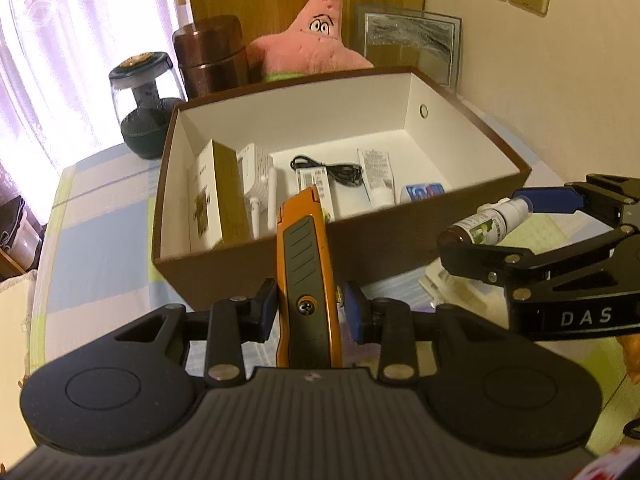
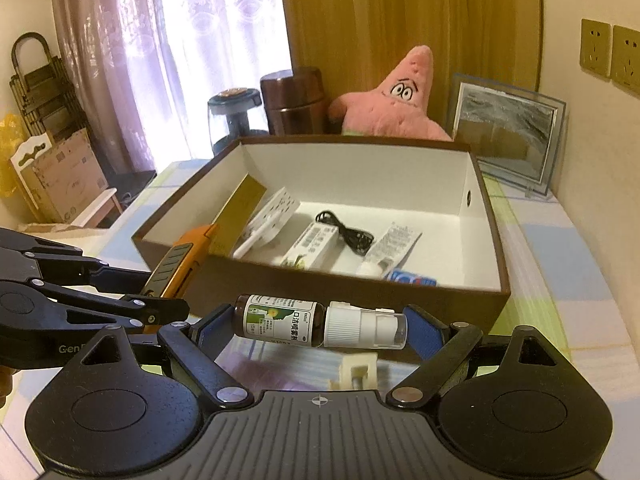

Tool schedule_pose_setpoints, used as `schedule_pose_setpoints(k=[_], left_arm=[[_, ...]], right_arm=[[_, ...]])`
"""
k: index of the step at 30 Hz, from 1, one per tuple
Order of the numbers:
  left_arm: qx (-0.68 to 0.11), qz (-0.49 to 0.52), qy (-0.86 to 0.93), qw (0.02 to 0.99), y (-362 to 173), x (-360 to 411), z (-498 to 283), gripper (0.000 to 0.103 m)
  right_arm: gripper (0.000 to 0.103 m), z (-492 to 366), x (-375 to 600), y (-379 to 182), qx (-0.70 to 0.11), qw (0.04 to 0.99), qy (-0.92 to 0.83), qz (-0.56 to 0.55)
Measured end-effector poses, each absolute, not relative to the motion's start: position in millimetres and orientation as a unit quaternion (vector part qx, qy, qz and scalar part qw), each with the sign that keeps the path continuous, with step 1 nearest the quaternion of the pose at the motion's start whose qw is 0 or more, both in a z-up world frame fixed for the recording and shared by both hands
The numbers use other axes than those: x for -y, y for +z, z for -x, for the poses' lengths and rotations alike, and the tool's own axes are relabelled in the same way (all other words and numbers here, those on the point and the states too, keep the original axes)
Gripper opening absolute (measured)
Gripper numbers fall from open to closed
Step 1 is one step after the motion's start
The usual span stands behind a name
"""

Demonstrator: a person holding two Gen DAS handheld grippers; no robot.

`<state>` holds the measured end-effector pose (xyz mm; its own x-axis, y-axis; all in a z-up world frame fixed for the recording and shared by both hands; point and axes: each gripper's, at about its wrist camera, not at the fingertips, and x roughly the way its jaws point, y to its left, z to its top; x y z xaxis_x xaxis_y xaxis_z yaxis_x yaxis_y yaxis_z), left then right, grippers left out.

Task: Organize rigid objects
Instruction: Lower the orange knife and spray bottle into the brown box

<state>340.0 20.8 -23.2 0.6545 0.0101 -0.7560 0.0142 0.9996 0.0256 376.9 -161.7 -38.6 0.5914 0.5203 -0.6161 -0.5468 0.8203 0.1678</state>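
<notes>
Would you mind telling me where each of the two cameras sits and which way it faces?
Left wrist: on the left gripper, facing forward and down at the brown box; its own fingers clamp an orange utility knife, with the right gripper at right.
Right wrist: on the right gripper, facing the same box; its fingers hold a spray bottle endwise.
Shared: box, knife, bottle, pink plush star.

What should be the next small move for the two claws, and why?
Probably carry both forward over the open brown box and lower them. The left claw grips the orange utility knife, the right claw holds the spray bottle end to end, and both hang before the near wall. The floor near the far right corner looks bare, so the bottle fits there.
</notes>
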Motion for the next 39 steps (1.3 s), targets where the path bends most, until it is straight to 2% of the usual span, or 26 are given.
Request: schedule_pose_setpoints(k=[17, 39], left_arm=[[-0.391, -0.025, -0.015, 0.920, 3, -21, -398, 0.030], [-0.393, -0.024, -0.021, 0.919, 4, -24, -466, 0.030]], right_arm=[[0.087, -431, 157, -25, -0.326, 0.899, 0.292, 0.012], [0.087, -487, 161, -27, -0.325, 0.907, 0.266, 0.018]])
